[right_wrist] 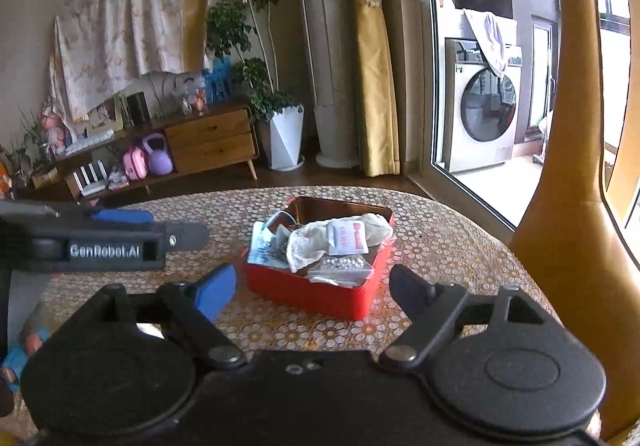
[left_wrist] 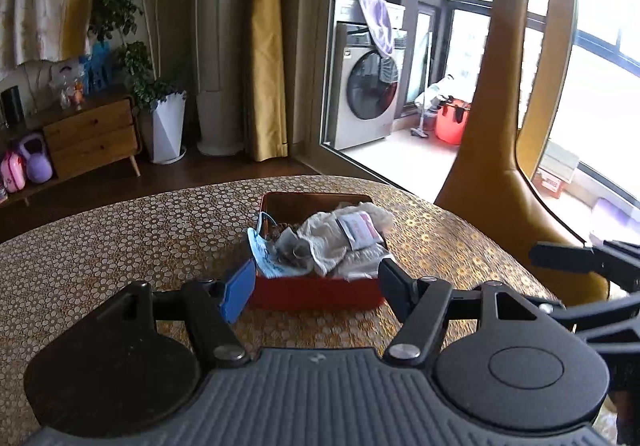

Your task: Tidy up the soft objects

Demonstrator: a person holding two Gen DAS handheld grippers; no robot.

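A red tin box (left_wrist: pixel 312 296) (right_wrist: pixel 320 294) stands on the patterned table and holds soft things: a white cloth (left_wrist: pixel 332 238) (right_wrist: pixel 316 240), a blue face mask (left_wrist: pixel 266 260) (right_wrist: pixel 260 244), a small white and red packet (left_wrist: pixel 358 230) (right_wrist: pixel 348 236) and a clear bag of beads (right_wrist: pixel 344 266). My left gripper (left_wrist: pixel 316 286) is open and empty just in front of the box, its fingers flanking the near wall. It also shows at the left of the right wrist view (right_wrist: pixel 120 230). My right gripper (right_wrist: pixel 312 290) is open and empty, a little short of the box.
The table (left_wrist: pixel 120 246) (right_wrist: pixel 440 246) has a gold and white dotted cloth. A tall brown giraffe-shaped chair back (left_wrist: pixel 504 126) (right_wrist: pixel 568 166) stands at the table's right edge. A wooden cabinet (right_wrist: pixel 208 142), a potted plant (right_wrist: pixel 280 126) and a washing machine (left_wrist: pixel 364 86) stand beyond.
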